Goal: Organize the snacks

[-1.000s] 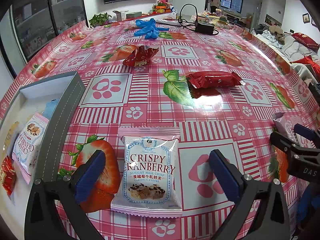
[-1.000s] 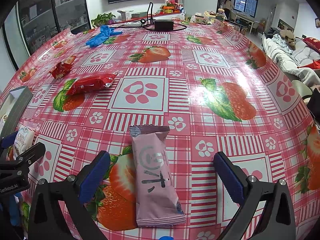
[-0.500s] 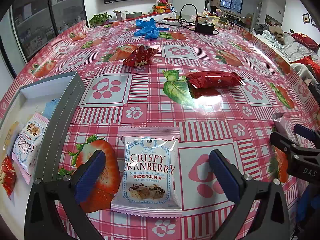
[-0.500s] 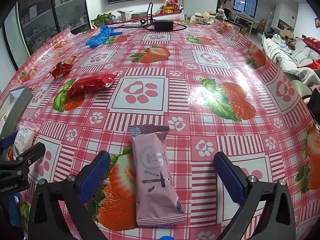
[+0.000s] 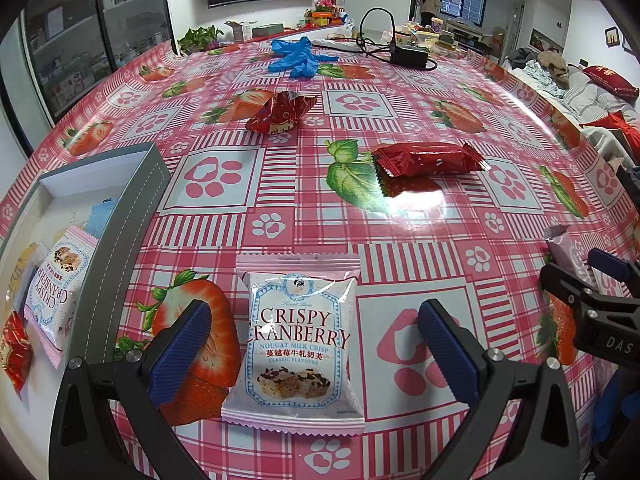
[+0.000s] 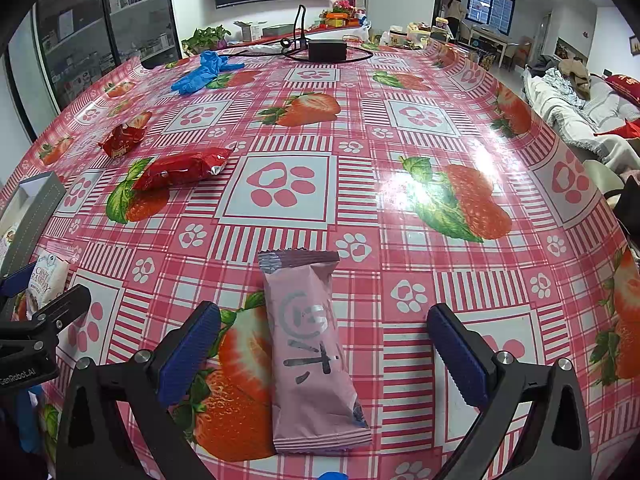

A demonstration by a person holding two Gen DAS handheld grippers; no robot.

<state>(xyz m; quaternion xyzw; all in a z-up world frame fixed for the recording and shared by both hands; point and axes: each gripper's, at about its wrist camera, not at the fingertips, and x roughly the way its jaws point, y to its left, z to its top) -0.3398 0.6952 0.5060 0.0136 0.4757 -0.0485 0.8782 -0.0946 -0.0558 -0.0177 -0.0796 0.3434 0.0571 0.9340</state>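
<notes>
My left gripper point(image 5: 314, 350) is open, its fingers either side of a white Crispy Cranberry packet point(image 5: 298, 346) lying flat on the table. My right gripper point(image 6: 324, 354) is open around a pink snack bar point(image 6: 312, 354), also flat on the table. A long red packet point(image 5: 426, 159) and a crumpled red packet point(image 5: 280, 114) lie farther back; both also show in the right wrist view point(image 6: 182, 168) point(image 6: 120, 140). A grey box point(image 5: 116, 232) at the left holds another Crispy Cranberry packet point(image 5: 54, 286), a red packet point(image 5: 14, 350) and others.
Blue gloves point(image 5: 298, 58) and a black power adapter with cable point(image 5: 406, 54) lie at the table's far end. The right gripper shows at the right edge of the left wrist view point(image 5: 592, 300). A sofa point(image 6: 580, 116) stands beyond the table's right side.
</notes>
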